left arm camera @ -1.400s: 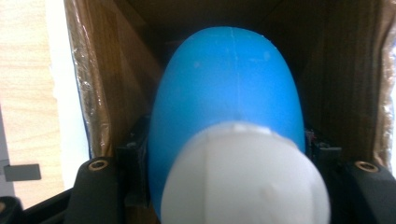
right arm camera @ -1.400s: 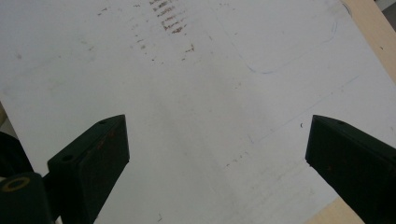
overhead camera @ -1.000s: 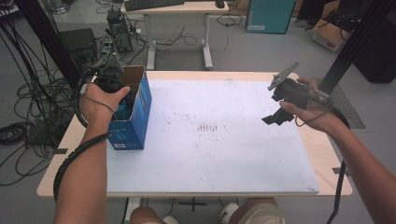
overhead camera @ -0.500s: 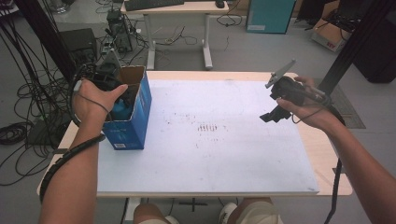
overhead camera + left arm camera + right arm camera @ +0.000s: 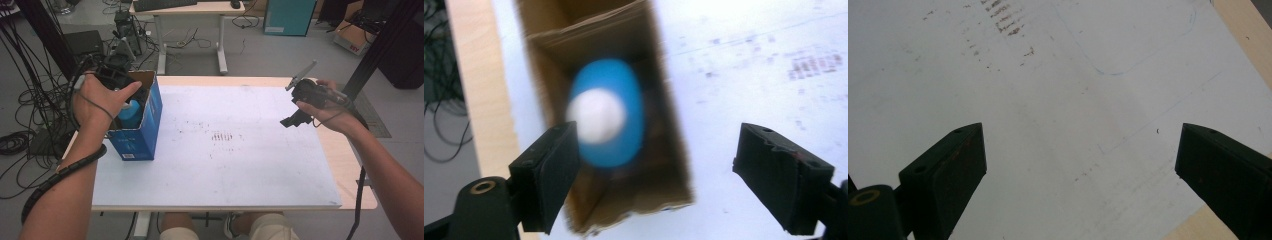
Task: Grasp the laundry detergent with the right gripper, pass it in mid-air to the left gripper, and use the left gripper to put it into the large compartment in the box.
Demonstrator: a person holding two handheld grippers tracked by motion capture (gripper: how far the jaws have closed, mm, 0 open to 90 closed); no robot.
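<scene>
An open-topped blue cardboard box (image 5: 137,135) stands at the table's left edge. Inside it stands a blue bottle-like thing (image 5: 129,114) with a white top (image 5: 596,120), blurred in the left gripper view. My left gripper (image 5: 112,75) hovers over the box's far left corner. It is open (image 5: 659,150), with its jaws wide apart above the box (image 5: 664,165) and nothing between them. Above the right side of the white sheet (image 5: 240,165), my right gripper (image 5: 292,120) is held in the air. It is also open (image 5: 1080,150), with bare paper below it.
The white sheet carries dark smudges (image 5: 222,136) near its middle, and the wooden table edge (image 5: 350,170) shows at the right. Cables (image 5: 30,125) lie on the floor to the left. A second desk (image 5: 190,10) stands behind, and a black post (image 5: 380,40) rises at the right.
My left hand has shifted left and back off the box opening, so the blue thing inside now shows. The right gripper has hardly moved.
</scene>
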